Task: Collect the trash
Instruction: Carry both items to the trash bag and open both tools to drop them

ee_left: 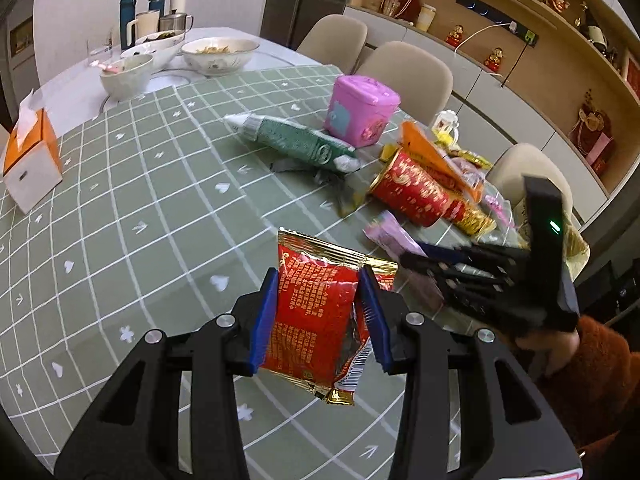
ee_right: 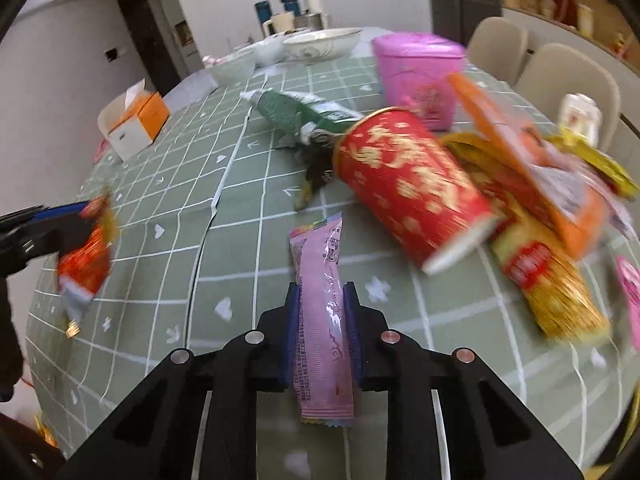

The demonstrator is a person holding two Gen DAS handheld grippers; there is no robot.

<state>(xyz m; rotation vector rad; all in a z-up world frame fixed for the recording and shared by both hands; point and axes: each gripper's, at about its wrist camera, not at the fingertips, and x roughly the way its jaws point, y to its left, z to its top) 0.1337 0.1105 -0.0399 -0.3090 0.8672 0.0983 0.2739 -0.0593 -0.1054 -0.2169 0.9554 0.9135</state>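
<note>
Left gripper [ee_left: 318,312] clamped on red foil packet [ee_left: 316,316], lower centre. Right gripper [ee_right: 321,330] apparently pinching pink wrapper [ee_right: 322,320], blurred; red cup [ee_right: 408,188] toppled upper right.

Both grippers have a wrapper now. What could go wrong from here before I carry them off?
1. The right gripper pinches the pink wrapper only across its narrow middle; the slick film may slide out.
2. The red cup lies on its side right beside that wrapper, so a careless lift could set it rolling.
3. The left gripper holds the red packet crumpled, its lower end hanging free; it might snag or slip.
</note>
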